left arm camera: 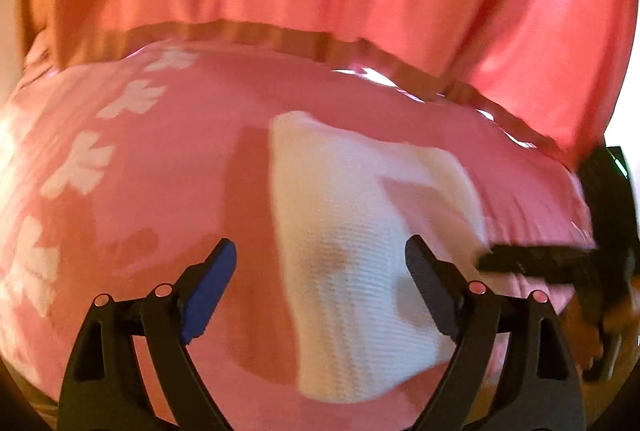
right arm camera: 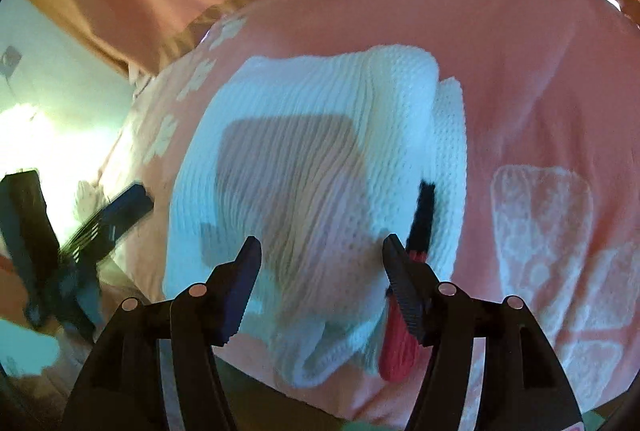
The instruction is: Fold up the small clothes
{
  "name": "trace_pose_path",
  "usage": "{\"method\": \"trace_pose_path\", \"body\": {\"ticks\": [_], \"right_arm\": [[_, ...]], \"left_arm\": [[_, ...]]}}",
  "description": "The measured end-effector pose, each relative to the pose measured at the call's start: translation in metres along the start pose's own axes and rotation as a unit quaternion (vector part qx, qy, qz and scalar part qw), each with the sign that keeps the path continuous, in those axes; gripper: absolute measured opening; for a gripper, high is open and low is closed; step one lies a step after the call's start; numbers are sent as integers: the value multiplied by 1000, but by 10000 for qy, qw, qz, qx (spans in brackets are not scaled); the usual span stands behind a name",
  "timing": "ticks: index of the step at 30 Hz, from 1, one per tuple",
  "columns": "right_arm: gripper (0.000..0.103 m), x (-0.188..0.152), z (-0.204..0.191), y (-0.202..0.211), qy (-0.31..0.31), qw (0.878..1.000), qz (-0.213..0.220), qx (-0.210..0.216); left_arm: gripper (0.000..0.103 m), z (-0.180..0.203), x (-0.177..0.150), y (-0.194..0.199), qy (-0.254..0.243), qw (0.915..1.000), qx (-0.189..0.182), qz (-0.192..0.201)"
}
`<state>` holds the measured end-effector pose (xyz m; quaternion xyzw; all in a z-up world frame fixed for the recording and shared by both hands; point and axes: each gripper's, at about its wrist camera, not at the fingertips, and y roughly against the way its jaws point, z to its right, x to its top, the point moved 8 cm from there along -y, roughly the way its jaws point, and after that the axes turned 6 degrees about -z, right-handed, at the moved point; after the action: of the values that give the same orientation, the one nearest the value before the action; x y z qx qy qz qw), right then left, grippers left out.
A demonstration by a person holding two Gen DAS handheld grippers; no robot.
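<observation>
The white ribbed knit garment (right arm camera: 312,199) lies on the pink floral-print bedspread (left arm camera: 140,159), long axis running away from the right claw (right arm camera: 320,255) — nearer, over it; the left claw (left arm camera: 320,259) too gapes empty.

White knit garment (right arm camera: 312,167) folded, flat on pink blanket (right arm camera: 520,71).

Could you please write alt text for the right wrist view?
A white knitted garment lies folded on a pink patterned cloth, below the open right gripper. A red and black piece shows at its right edge.
</observation>
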<state>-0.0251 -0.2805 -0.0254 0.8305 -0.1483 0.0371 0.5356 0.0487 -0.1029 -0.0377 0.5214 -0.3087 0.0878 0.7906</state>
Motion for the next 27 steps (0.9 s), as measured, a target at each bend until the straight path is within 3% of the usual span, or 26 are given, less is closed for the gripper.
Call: {"method": "trace_pose_path", "body": {"ticks": [3,4,5,7,11,15,19,24,27], "right_arm": [[60,-17,6,-5,-54,10000,-10,21],[36,-20,9,-9,-47,9999,-30,-90],[24,-23,11,-13,31,9997,-57,-238],[20,-21,11,-5,67,9997,57,-235],[20,-24,9,46,54,9972,719,181],[28,-53,49,-13,-145,9972,-363,-640],[37,-48,34,8,144,9971,71,-745],[40,-38,36,32,25,9968,430,-669],[47,-22,38,35,-3,9958,512,-759]], "left_arm": [[84,-7,3,0,160,9998,0,-87],[84,-6,2,-1,158,9998,12,-106],[84,-4,0,-1,137,9998,49,-135],[84,0,-2,-2,62,9997,107,-203],[85,9,-8,-4,-104,9995,159,-255],[86,12,-12,-11,-298,9983,368,-331],[86,17,-13,-13,-310,9981,364,-396],[87,22,-13,-13,-376,9978,405,-374],[87,22,-13,-15,-301,9979,383,-424]]}}
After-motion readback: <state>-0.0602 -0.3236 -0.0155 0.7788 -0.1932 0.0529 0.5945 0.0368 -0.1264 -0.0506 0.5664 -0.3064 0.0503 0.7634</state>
